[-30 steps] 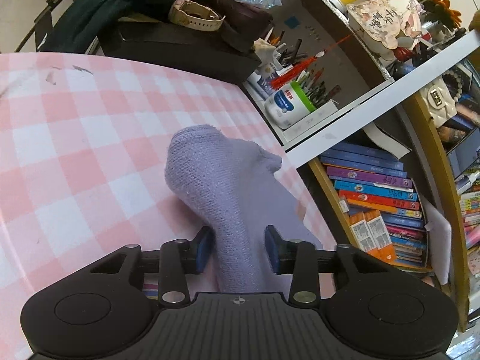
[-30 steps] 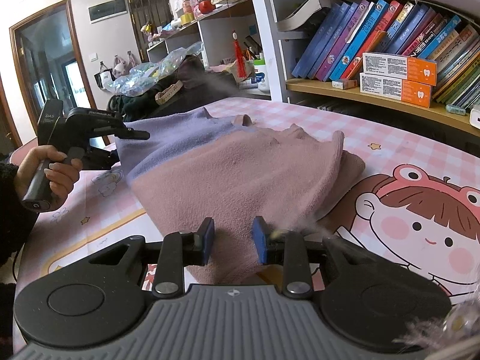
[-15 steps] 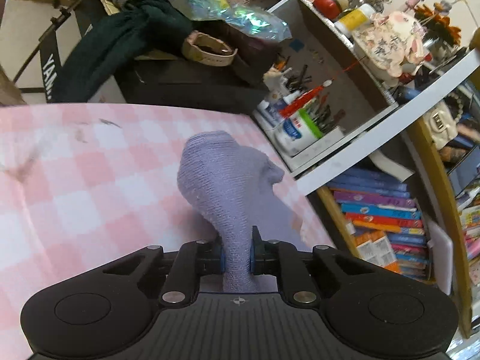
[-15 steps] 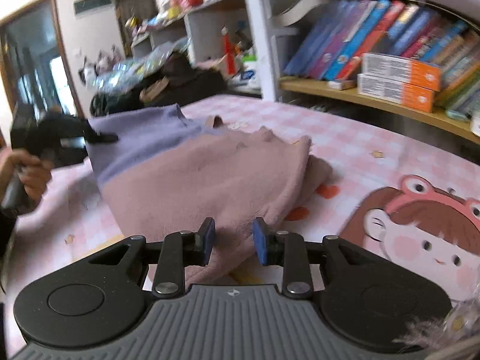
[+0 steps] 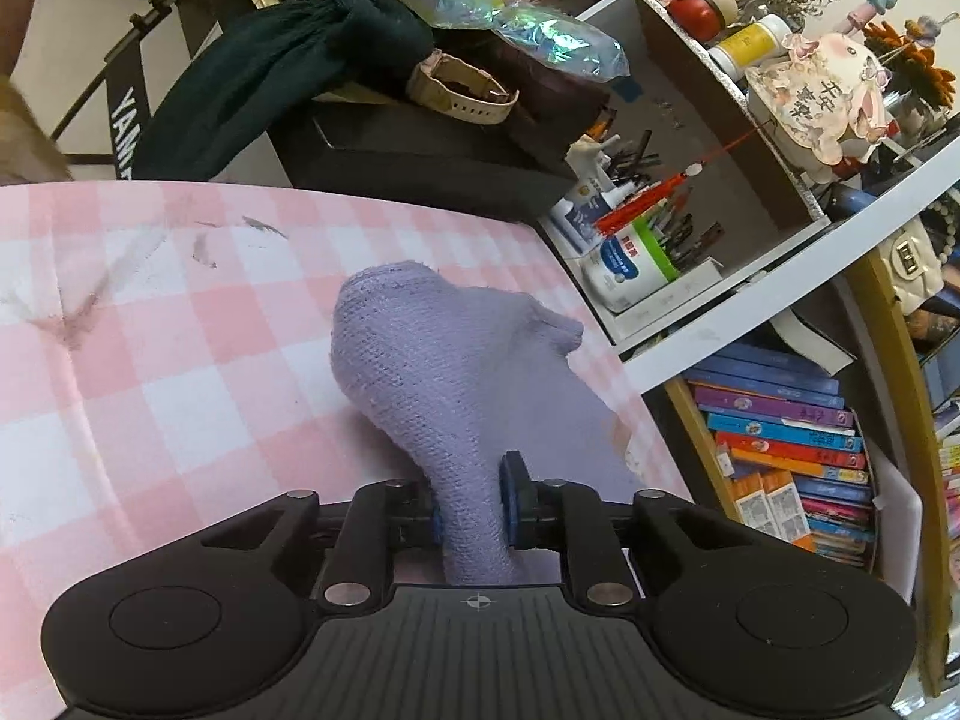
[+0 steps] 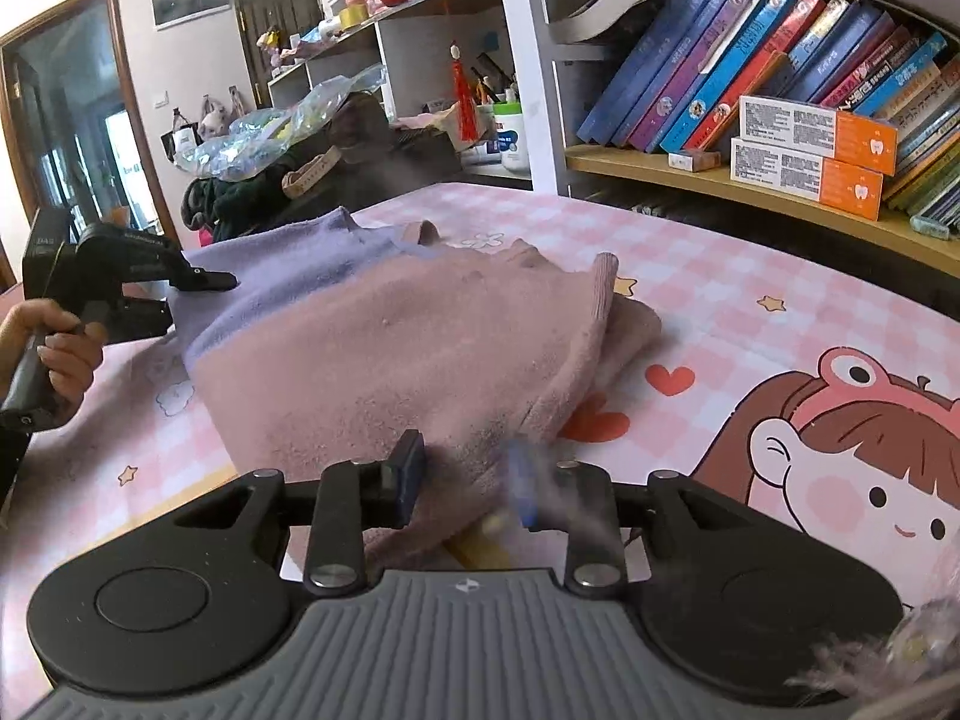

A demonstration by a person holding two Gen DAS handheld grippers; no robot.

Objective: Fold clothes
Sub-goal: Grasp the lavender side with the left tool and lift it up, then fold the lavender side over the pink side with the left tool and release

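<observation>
A pink and lilac sweater (image 6: pixel 390 354) lies half folded on the pink checked table (image 6: pixel 720 300). My left gripper (image 5: pixel 471 507) is shut on the sweater's lilac part (image 5: pixel 432 372) and holds it bunched up off the cloth; it also shows at the left of the right wrist view (image 6: pixel 198 282). My right gripper (image 6: pixel 465 480) is open, its fingers either side of the pink hem at the sweater's near edge. The right fingertip is blurred.
A bookshelf (image 6: pixel 780 90) with books and orange boxes runs along the far side of the table. A black case (image 5: pixel 420 162) with dark clothes, a watch and a plastic bag stands beyond the table's end. A cartoon girl print (image 6: pixel 840 450) covers the cloth at right.
My left gripper closed on the lilac part and lifted it. My right gripper stayed open and moved in over the pink hem.
</observation>
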